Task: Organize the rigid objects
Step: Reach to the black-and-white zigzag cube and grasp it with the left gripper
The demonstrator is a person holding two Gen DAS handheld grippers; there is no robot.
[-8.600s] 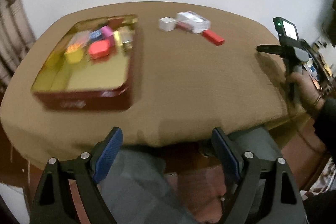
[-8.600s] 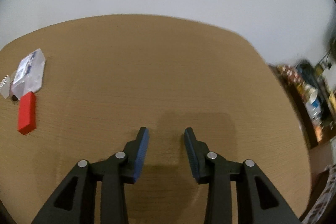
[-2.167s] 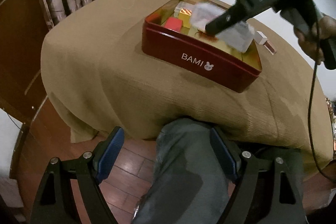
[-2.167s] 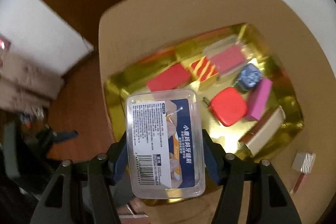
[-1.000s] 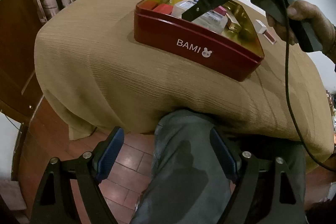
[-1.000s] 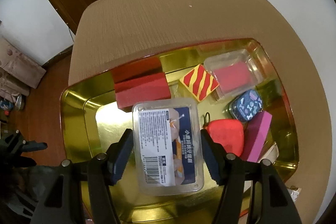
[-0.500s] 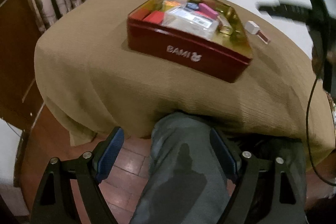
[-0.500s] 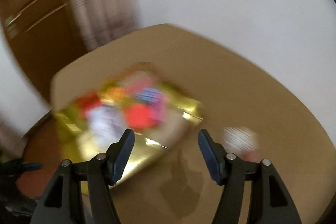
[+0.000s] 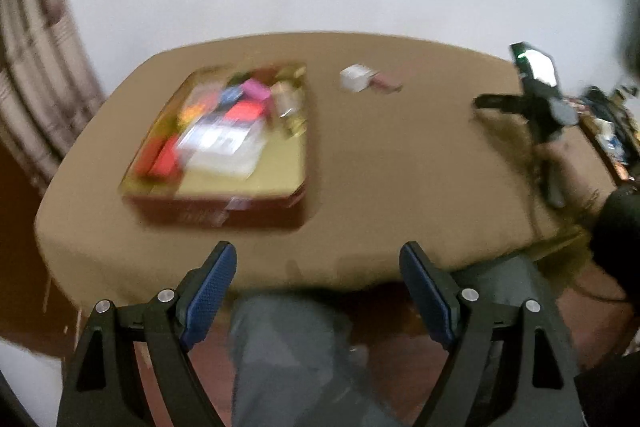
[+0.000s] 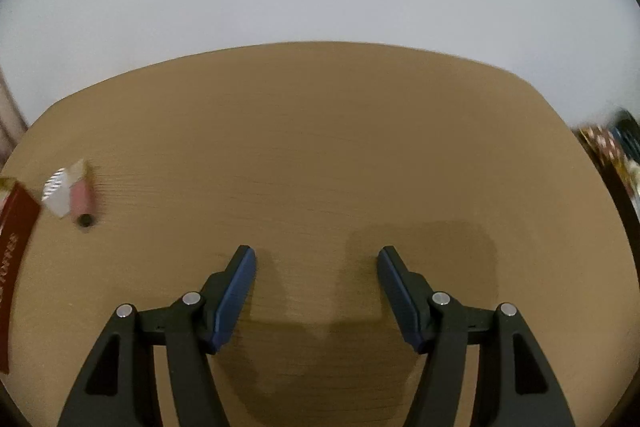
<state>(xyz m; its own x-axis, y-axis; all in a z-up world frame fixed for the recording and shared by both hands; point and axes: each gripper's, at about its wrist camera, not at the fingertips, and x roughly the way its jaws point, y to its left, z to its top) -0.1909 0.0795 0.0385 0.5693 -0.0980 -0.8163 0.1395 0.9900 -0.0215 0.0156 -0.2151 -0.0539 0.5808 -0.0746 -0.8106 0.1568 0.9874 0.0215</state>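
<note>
A red tin with a gold inside (image 9: 280,167) stands on the brown table at the left and holds several small boxes, among them a clear plastic case (image 9: 224,143). Its red wall shows at the left edge of the right wrist view (image 10: 16,239). A small white box (image 9: 355,77) and a pink tube (image 9: 386,83) lie together on the table beyond the tin; they also show in the right wrist view, the box (image 10: 60,193) and the tube (image 10: 82,203). My left gripper (image 9: 318,291) is open and empty before the table's front edge. My right gripper (image 10: 316,285) is open and empty over bare table, and shows in the left wrist view (image 9: 496,103).
The person's grey-trousered leg (image 9: 288,355) is under the table's front edge. Cluttered shelves (image 10: 612,155) stand beyond the right edge. A curtain (image 9: 28,79) hangs at the far left. A white wall is behind the table.
My right gripper let go of the clear case in the tin, opened, and swung right over bare table. My left gripper rose and turned to face the table top.
</note>
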